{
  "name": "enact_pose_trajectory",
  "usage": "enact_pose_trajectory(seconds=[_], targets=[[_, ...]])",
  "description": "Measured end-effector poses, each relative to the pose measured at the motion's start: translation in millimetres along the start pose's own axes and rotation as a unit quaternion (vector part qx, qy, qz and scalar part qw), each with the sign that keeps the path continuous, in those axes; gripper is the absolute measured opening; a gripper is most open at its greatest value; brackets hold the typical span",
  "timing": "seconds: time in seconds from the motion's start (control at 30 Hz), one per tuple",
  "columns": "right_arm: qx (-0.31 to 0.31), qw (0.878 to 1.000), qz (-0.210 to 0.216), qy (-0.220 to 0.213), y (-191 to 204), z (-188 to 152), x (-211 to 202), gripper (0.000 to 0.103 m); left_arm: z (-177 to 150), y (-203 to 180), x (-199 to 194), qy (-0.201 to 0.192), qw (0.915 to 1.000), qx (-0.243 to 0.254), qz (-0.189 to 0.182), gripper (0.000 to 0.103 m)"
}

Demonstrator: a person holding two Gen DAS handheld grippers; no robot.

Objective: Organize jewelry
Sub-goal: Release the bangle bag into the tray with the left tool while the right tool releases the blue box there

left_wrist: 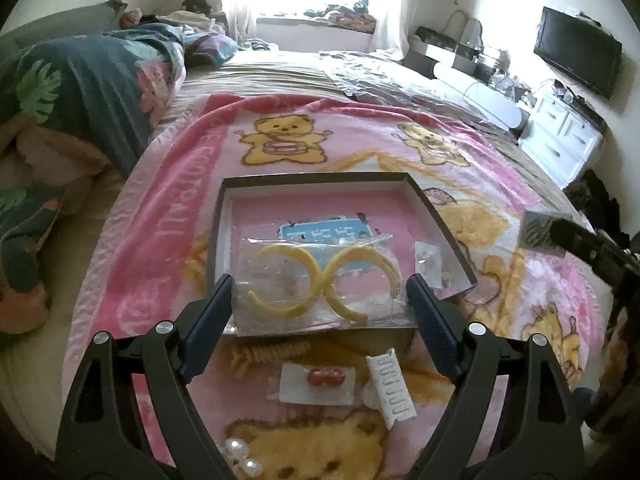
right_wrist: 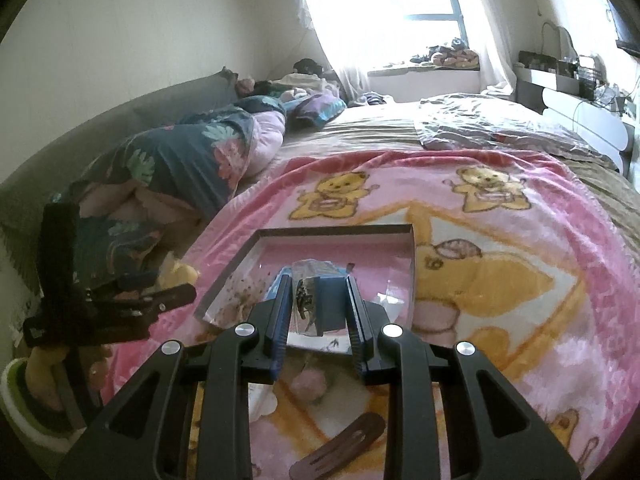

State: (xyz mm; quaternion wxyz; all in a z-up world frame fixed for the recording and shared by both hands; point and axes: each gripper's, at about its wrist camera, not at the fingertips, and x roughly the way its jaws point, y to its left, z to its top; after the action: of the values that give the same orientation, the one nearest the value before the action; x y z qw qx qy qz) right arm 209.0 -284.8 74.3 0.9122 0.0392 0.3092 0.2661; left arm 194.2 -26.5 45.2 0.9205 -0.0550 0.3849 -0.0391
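L claw [left_wrist: 320, 292] is gripping the earring bag [left_wrist: 320, 284], long axis lying across betw its fingers, over the box [left_wrist: 224, 216]. R claw [right_wrist: 318, 300] is clenching a small packet [right_wrist: 306, 300], standing upright.

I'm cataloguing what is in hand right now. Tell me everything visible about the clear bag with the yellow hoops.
The clear bag is a crinkly, glossy plastic pouch holding two large yellow hoops, open C-shaped rings set back to back so their curves meet in the middle. It spans the wide jaws of the left gripper, its side edges against the blue pads, lying roughly flat. Seen from the left wrist, it sits in front of the shallow box, over the box's near edge and pink floor.
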Motion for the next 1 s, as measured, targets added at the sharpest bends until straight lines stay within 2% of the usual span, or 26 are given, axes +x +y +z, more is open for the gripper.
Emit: enact_pose_trajectory(seconds=[0.47, 0.77, 1.0], targets=[[0.003, 1.000, -0.004, 0.001, -22, 26, 20, 0.025, 18, -14, 33, 0.019, 0.9997, 0.016, -0.004, 0.079], [0.000, 1.000, -0.006, 0.018, -31, 41, 50, 0.025, 20, -27, 58, 0.040, 0.9987, 0.032, -0.007, 0.078], [-0.009, 0.999, 0.004, 0.033, -34, 32, 78, 0.025, 10, -31, 84, 0.068, 0.9970, 0.036, -0.004, 0.079]])
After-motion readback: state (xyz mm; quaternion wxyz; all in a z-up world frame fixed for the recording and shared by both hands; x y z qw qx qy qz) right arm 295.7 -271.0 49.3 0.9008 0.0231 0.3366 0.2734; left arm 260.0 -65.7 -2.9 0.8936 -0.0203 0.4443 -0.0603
